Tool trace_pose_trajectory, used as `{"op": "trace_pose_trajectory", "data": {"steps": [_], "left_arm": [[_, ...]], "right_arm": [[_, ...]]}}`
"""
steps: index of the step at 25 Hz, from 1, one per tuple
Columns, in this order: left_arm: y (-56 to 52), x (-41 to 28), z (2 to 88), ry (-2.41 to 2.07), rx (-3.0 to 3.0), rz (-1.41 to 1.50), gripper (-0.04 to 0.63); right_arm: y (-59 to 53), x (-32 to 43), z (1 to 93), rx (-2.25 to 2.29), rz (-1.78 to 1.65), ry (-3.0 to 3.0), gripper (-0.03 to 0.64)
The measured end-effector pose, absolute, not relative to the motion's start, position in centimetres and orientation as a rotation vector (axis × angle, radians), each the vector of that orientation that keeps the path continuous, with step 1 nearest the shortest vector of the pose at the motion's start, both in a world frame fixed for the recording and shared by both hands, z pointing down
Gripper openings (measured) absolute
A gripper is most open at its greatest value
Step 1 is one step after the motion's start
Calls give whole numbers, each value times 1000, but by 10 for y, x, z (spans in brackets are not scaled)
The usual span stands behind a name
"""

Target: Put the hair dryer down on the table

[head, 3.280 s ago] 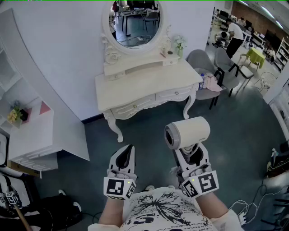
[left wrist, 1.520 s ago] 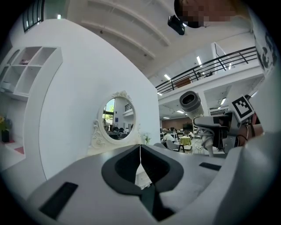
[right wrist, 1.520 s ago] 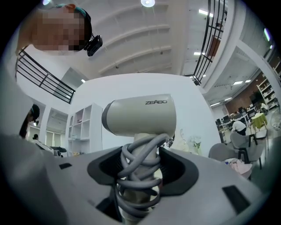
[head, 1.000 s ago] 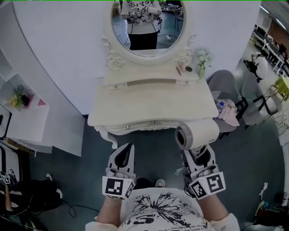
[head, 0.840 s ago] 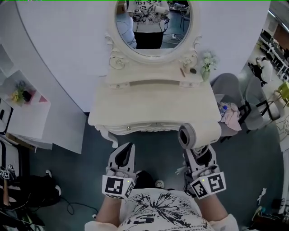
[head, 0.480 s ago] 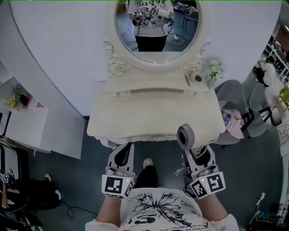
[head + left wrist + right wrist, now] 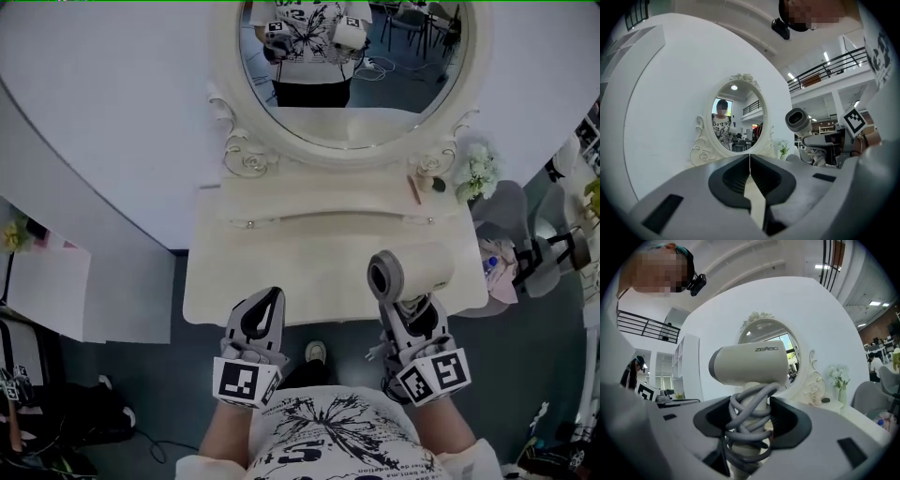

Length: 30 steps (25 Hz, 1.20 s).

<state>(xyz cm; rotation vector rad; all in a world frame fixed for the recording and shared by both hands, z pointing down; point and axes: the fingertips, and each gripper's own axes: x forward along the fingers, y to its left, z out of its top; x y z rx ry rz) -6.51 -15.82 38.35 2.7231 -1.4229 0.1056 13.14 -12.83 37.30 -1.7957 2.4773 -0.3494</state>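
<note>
The cream hair dryer (image 7: pixel 411 269) stands upright over the front right part of the cream dressing table (image 7: pixel 300 272). My right gripper (image 7: pixel 410 309) is shut on its handle. In the right gripper view the jaws clamp the handle, which is wound with grey cord (image 7: pixel 749 423), and the dryer's barrel (image 7: pixel 750 363) lies crosswise above them. My left gripper (image 7: pixel 262 311) hangs at the table's front edge, shut and empty. In the left gripper view its fingertips (image 7: pixel 749 157) meet, and the hair dryer (image 7: pixel 798 121) shows off to the right.
An oval mirror (image 7: pixel 352 66) rises behind the table and reflects the person. White flowers (image 7: pixel 478 171) and small items (image 7: pixel 419 187) stand on the raised back shelf. A grey chair (image 7: pixel 514 214) with clothes is to the right, a white shelf unit (image 7: pixel 47 281) to the left.
The table has drawn closer. Both grippers have moved forward to its front edge, and the hair dryer now hangs over the tabletop instead of the floor.
</note>
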Motion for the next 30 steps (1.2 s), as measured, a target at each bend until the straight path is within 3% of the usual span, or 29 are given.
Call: {"op": "trace_pose_trajectory", "data": {"steps": [11, 21, 30], "left_arm": [[-216, -81, 445, -1345, 2624, 240, 21], [-233, -64, 502, -1300, 2491, 333, 21], [-255, -45, 527, -1275, 2468, 391, 21]], "right_arm": [[-213, 121, 472, -1856, -652, 2571, 253], [-257, 122, 593, -1902, -1093, 2646, 253], [-281, 122, 650, -1964, -1305, 2714, 253]]}}
